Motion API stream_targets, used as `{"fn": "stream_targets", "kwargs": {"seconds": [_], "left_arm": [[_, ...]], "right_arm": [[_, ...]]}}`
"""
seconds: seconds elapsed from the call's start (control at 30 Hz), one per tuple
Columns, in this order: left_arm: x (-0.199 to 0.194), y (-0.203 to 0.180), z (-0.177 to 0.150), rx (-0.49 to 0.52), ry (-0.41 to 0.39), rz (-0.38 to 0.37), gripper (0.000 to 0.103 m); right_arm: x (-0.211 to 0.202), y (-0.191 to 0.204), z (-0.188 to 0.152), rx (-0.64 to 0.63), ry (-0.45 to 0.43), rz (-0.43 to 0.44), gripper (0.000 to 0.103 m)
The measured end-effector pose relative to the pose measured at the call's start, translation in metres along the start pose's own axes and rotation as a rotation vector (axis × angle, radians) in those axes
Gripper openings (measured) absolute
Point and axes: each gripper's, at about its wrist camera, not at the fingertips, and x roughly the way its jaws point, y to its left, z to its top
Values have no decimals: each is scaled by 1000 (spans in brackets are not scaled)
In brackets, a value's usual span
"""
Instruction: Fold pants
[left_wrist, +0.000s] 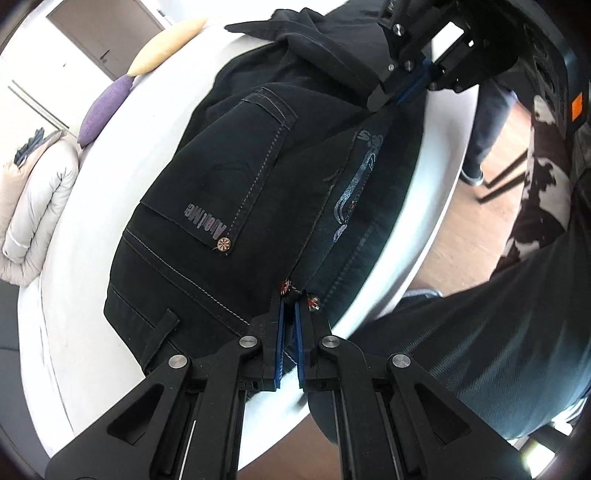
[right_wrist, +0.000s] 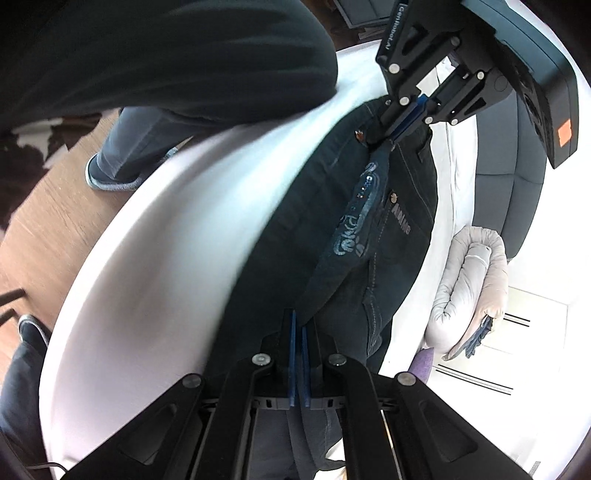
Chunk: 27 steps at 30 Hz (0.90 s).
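Observation:
Black jeans (left_wrist: 229, 192) with a stitched back pocket and a pale printed strip lie on the white round table (left_wrist: 122, 147). My left gripper (left_wrist: 291, 299) is shut on the jeans' edge near the rivets, by the waistband. My right gripper (left_wrist: 384, 99) is shut on the same edge farther along, and the fabric runs taut between the two. In the right wrist view my right gripper (right_wrist: 299, 325) pinches the dark fabric (right_wrist: 325, 236), and my left gripper (right_wrist: 391, 142) holds the far end.
A cream cushion (left_wrist: 170, 44) and a purple cushion (left_wrist: 103, 110) lie at the table's far edge. A folded pale quilted jacket (left_wrist: 33, 206) lies at the left. The person's legs and shoes (right_wrist: 122, 162) stand close beside the table on a wooden floor (left_wrist: 480, 236).

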Motion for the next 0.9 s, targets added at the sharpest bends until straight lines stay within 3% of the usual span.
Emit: {"fn": "stream_targets", "kwargs": {"seconds": [0.27, 0.57, 0.7, 0.8, 0.9], "left_arm": [[11, 9, 15, -1, -1, -10, 4], [16, 10, 6, -111, -7, -8, 11], [3, 10, -2, -145, 62, -48, 13], [-16, 20, -4, -223, 60, -57, 13], [-35, 38, 7, -384, -56, -58, 13]], "right_arm": [[-25, 25, 17, 19, 19, -5, 4], [0, 21, 29, 48, 55, 9, 6], [5, 14, 34, 108, 68, 20, 7], [9, 11, 38, 139, 77, 15, 7], [12, 11, 43, 169, 87, 3, 7]]}}
